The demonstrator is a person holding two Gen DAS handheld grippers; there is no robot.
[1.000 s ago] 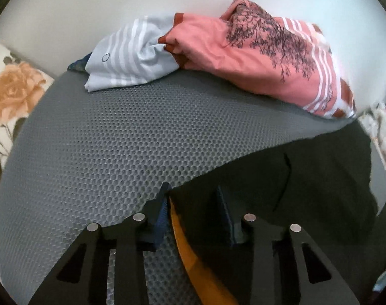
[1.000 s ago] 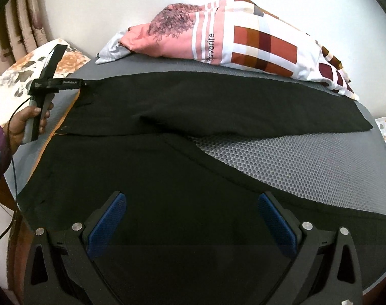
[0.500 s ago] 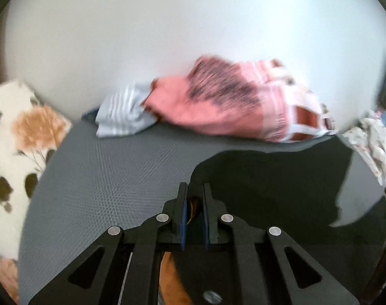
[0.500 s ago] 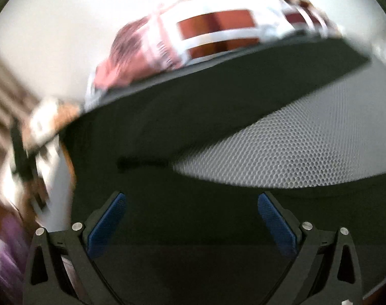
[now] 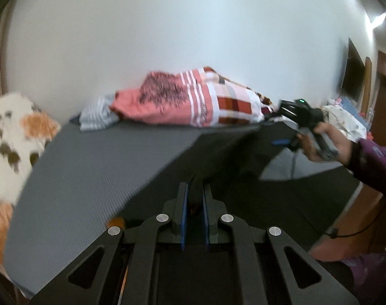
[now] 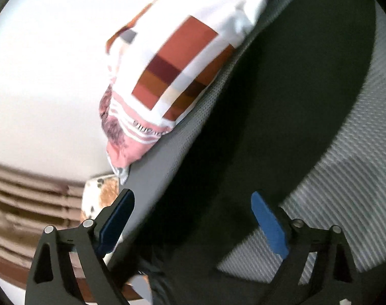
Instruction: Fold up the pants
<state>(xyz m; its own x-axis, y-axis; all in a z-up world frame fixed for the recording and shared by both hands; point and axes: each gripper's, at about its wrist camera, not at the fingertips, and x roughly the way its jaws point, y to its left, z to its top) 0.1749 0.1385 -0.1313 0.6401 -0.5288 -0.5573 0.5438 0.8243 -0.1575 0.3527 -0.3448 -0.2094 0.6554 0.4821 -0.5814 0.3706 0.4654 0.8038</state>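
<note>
Black pants point(image 5: 226, 157) lie spread on a grey mesh mattress point(image 5: 96, 157). My left gripper point(image 5: 195, 193) is shut on a bunched edge of the pants and lifts it off the mattress, so the cloth stretches away to the right. My right gripper point(image 6: 193, 211) is open and tilted, hovering over the pants point(image 6: 282, 106) with nothing between its blue pads. It also shows in the left wrist view point(image 5: 294, 117), held in a hand at the far right above the cloth.
A pink, white and brown patterned pillow point(image 5: 198, 101) and a grey striped cloth point(image 5: 98, 114) lie at the head of the mattress against the white wall. A floral sheet point(image 5: 12, 137) lies at the left. The pillow point(image 6: 172, 76) also shows in the right wrist view.
My left gripper closed on the pants edge and lifted it up and rightward. My right gripper stayed open, rose and rolled to a tilt over the pants.
</note>
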